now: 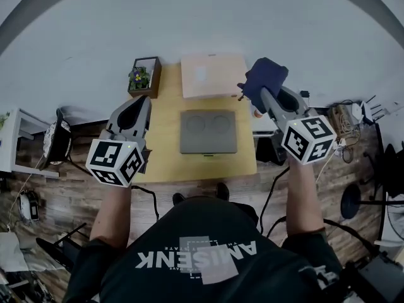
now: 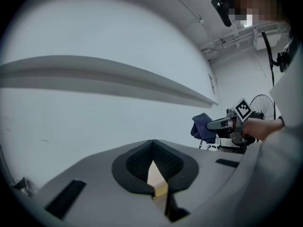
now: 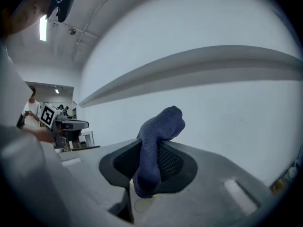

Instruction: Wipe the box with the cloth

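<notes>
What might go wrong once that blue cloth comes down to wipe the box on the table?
The cloth hangs bunched from the right hand-held gripper, so it might slip out under pressure. The grey box lies loose on the table, and the shut left hand-held gripper is not steadying it, so it may slide. The potted plant by the far corner could be knocked.

A wooden table [image 1: 165, 160] is set by a white wall [image 1: 189, 17]. At its far left corner a potted plant [image 1: 140, 77] with purple flowers is kept in a wooden holder. A plank floor [image 1: 69, 197] is seen around the table, and black cables [image 1: 151, 197] are trailed over it off the near edge. In the left gripper view a bicycle wheel [image 2: 259, 103] is seen by the wall.
</notes>
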`<state>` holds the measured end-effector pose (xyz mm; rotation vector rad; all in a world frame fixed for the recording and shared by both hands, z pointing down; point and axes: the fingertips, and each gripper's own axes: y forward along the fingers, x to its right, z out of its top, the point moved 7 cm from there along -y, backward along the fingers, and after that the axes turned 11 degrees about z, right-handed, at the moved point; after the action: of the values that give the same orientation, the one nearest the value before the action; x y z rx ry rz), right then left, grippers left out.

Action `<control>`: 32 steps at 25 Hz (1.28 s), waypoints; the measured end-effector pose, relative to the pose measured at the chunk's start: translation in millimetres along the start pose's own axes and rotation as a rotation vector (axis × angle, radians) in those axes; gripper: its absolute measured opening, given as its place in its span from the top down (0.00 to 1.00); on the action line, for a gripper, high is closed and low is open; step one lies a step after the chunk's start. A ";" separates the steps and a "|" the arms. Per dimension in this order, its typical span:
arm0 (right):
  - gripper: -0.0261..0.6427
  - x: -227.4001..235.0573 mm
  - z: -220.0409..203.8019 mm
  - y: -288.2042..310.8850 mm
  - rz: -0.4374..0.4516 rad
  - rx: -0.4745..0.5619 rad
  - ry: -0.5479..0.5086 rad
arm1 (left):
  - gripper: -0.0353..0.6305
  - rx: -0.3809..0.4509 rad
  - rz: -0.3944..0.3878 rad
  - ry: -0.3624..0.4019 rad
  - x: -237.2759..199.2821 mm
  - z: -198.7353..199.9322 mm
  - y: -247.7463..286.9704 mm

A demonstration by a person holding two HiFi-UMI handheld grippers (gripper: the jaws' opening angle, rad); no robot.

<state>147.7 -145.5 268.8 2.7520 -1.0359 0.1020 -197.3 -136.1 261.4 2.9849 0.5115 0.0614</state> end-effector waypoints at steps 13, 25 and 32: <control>0.84 -7.7 33.6 6.1 -0.070 0.053 -0.090 | 0.94 0.099 0.151 -0.043 -23.4 24.9 -1.5; 0.84 -9.2 33.8 8.0 -0.087 0.070 -0.101 | 0.94 0.114 0.138 -0.019 -21.4 17.4 -3.1; 0.84 -7.9 31.5 11.5 -0.089 0.068 -0.095 | 0.94 0.092 0.140 0.013 -20.7 12.7 2.4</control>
<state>134.0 -155.5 238.8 2.8849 -0.9470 -0.0071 -215.2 -146.6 248.7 3.1080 0.3134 0.0715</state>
